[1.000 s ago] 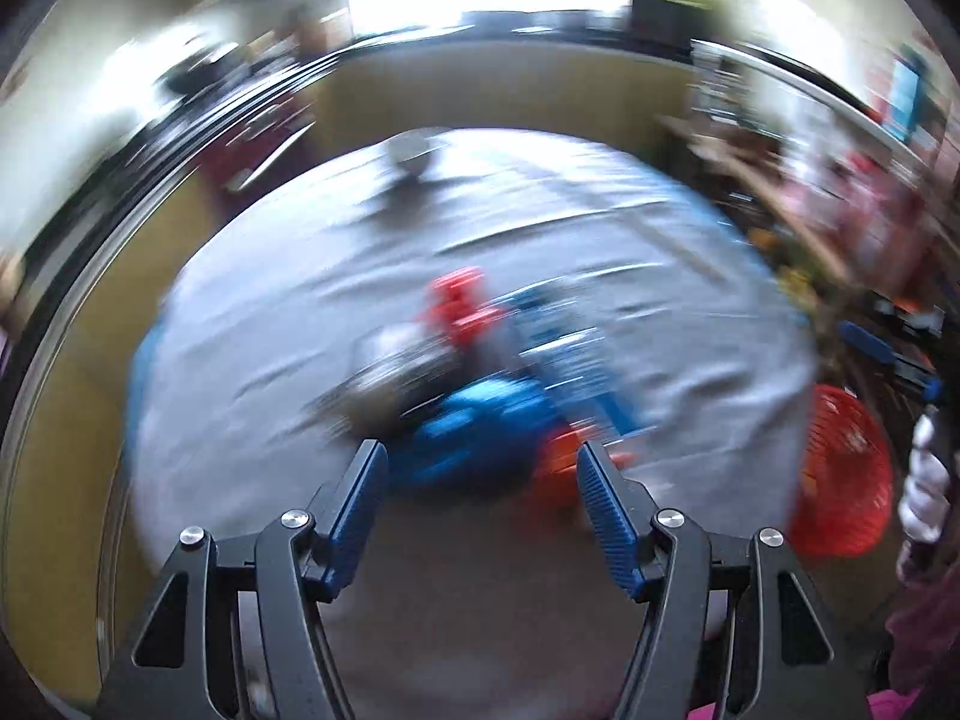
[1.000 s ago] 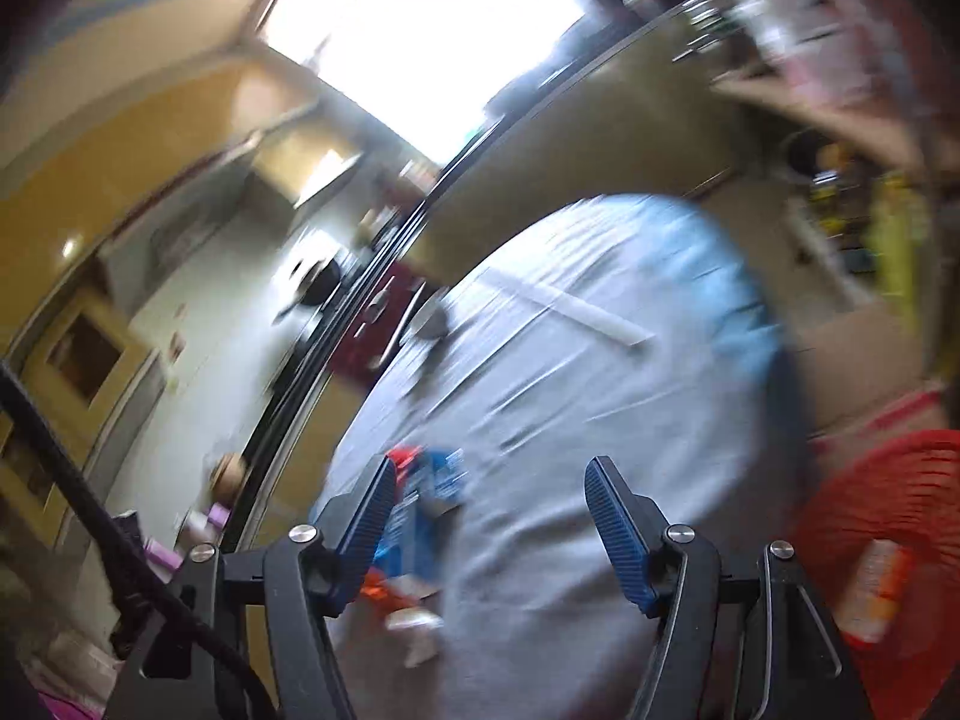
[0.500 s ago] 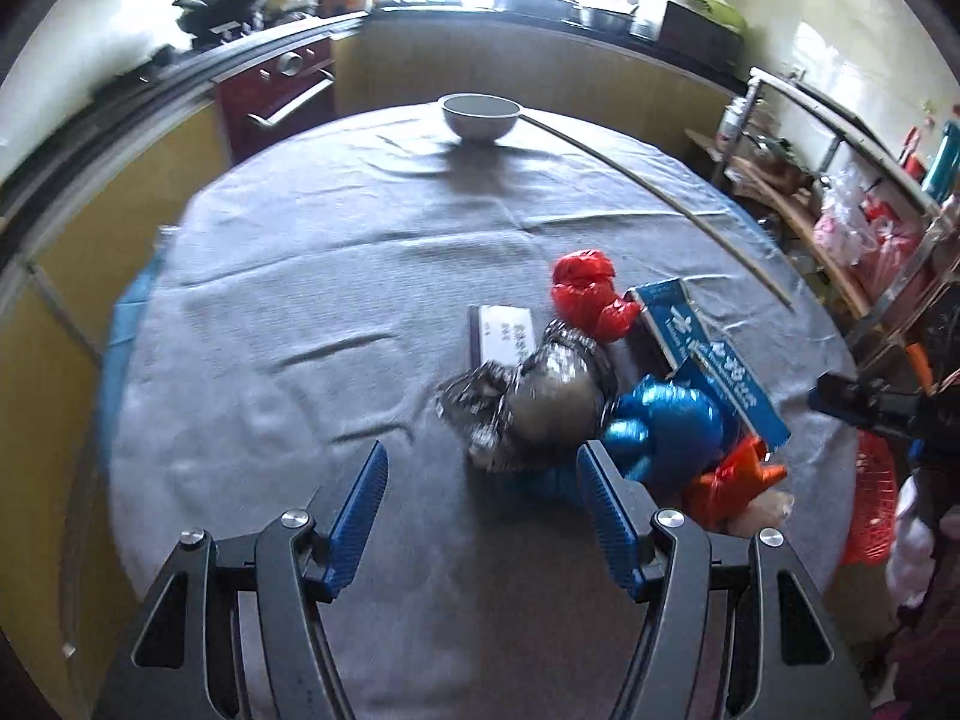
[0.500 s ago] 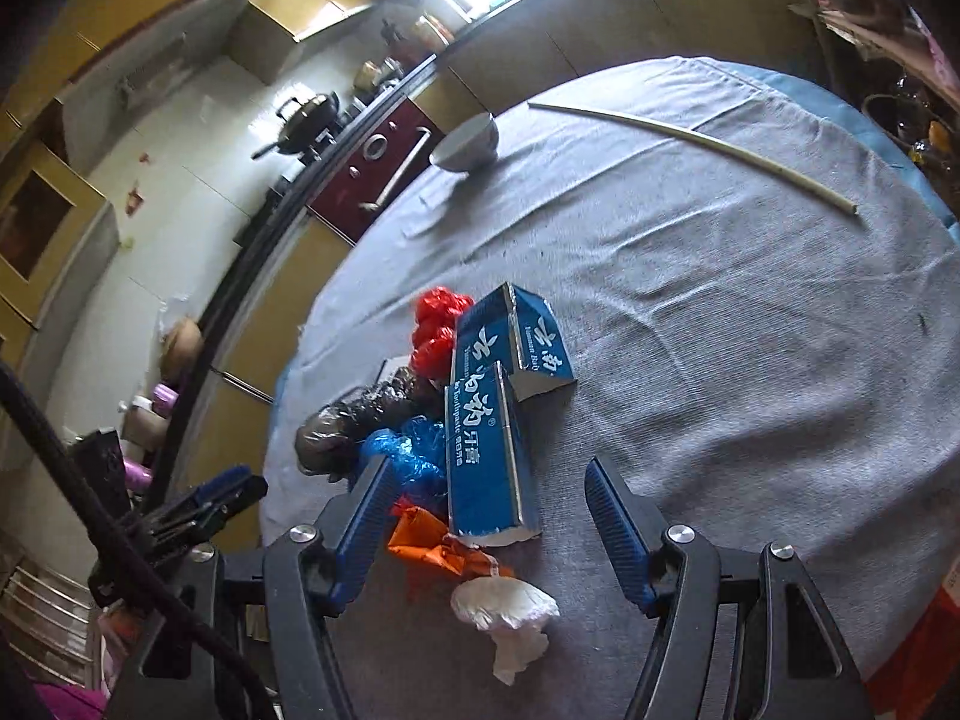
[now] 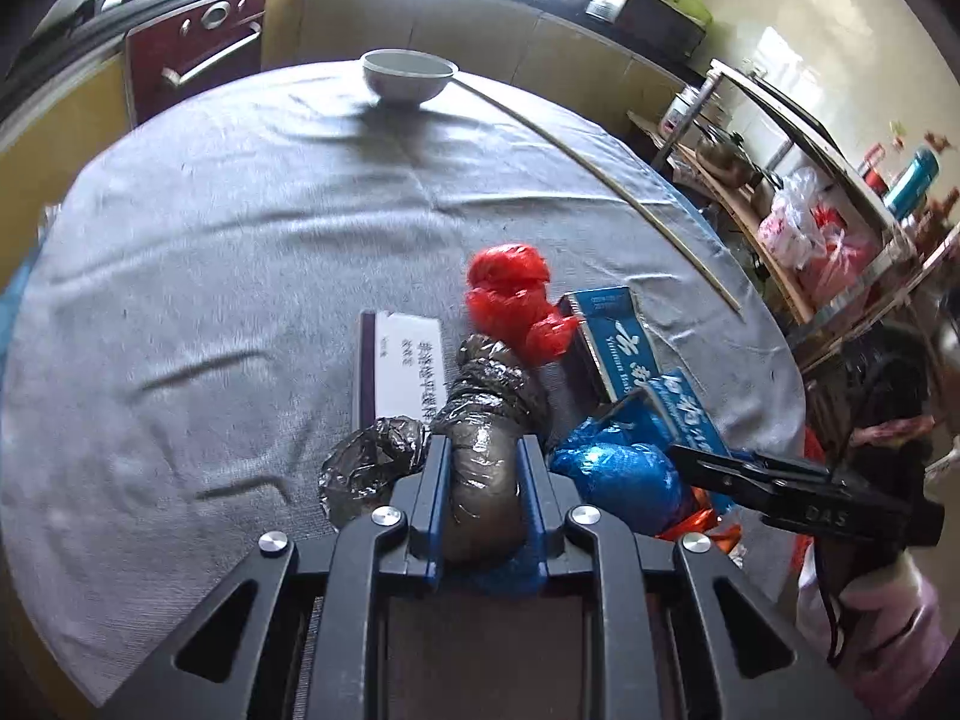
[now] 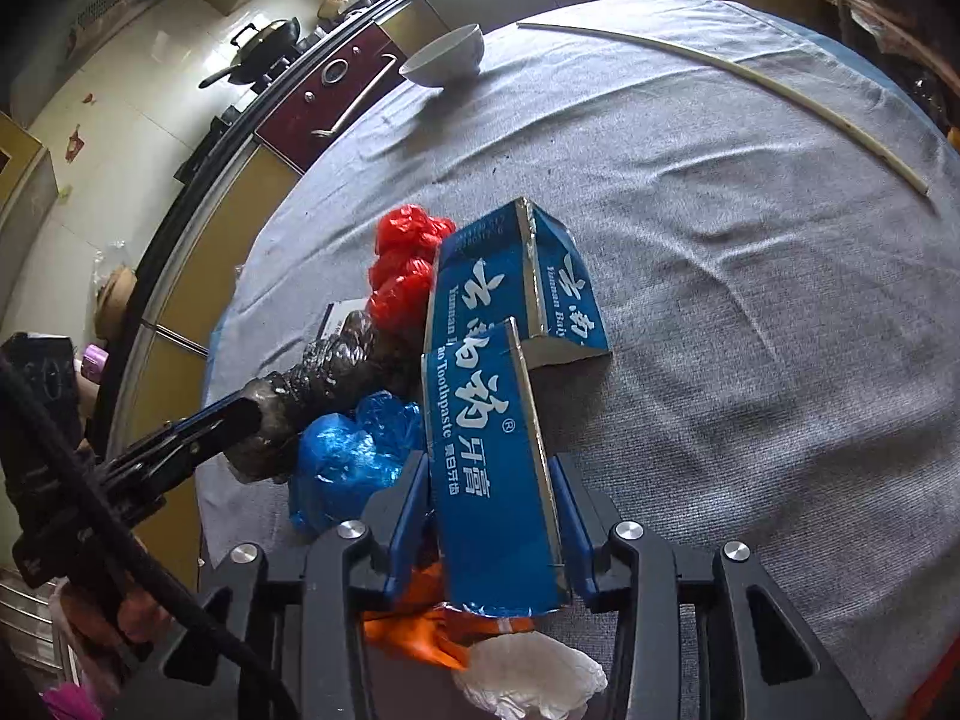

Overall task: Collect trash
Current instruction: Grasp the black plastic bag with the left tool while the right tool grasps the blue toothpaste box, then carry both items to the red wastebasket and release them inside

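A heap of trash lies on the grey-clothed round table [image 5: 210, 240]. My left gripper [image 5: 485, 447] is closing on a crumpled dark plastic bag [image 5: 483, 396], and its pads press the bag's sides. In the right wrist view my right gripper [image 6: 487, 462] is closing on a long blue toothpaste box [image 6: 480, 408], with both pads against it. A red bag [image 5: 510, 294], a blue bag [image 5: 618, 474] and a white carton [image 5: 408, 360] lie around them. An orange bag [image 6: 414, 630] and a white tissue [image 6: 528, 678] sit under the box.
A white bowl [image 5: 408, 75] stands at the table's far side, and a long thin stick [image 5: 600, 174] lies across the far right. A second blue box [image 6: 564, 288] rests behind the held one. A cluttered shelf rack [image 5: 810, 210] stands to the right, and kitchen counters lie beyond.
Both grippers came down and forward onto the trash heap and closed, the left around the dark bag and the right around the blue box. Earlier both stood wide open above the heap.
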A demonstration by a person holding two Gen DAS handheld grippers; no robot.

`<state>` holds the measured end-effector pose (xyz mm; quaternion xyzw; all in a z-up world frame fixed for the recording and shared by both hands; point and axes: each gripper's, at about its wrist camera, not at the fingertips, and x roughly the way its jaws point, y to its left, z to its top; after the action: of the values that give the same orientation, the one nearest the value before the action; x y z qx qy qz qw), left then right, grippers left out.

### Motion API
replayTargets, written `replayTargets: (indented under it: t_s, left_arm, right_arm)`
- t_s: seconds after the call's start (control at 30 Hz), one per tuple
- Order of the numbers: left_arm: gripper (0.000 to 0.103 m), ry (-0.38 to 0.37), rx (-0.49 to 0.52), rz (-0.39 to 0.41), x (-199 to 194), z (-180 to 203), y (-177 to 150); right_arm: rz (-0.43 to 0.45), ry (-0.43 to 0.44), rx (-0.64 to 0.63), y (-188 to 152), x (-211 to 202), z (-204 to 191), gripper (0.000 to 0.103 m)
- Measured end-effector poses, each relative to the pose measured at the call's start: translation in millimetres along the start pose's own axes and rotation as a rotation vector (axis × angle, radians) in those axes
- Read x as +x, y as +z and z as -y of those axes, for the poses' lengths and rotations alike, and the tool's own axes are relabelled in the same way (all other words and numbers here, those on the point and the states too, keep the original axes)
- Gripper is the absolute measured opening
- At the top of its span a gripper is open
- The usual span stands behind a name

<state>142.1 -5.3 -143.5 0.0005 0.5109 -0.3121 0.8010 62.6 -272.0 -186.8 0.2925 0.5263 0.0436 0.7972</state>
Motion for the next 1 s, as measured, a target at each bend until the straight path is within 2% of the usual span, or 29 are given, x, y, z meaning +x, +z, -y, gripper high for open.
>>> replayTargets:
  t_s: [0.17,0.37,0.6,0.8,1.0]
  left_arm:
    - [0.012,-0.014,-0.026,0.020,-10.0,0.4,-6.8]
    - [0.011,-0.028,-0.012,0.102,-46.6,22.6,-8.3]
    - [0.011,-0.071,0.078,0.186,-91.9,71.2,-8.8]
    - [0.011,-0.140,0.196,0.185,-96.4,135.4,-5.5]
    - [0.011,-0.243,0.337,0.125,-70.7,215.6,-6.6]
  right_arm:
    - [0.059,0.036,0.029,-10.0,-21.2,15.5,0.042]
    - [0.164,0.138,0.102,-23.0,-67.1,43.5,0.042]
    - [0.295,0.212,0.185,-43.9,-123.4,74.6,0.042]
    - [0.410,0.194,0.264,-69.1,-178.5,115.4,0.042]
    - [0.527,0.096,0.367,-106.6,-238.7,168.3,0.042]
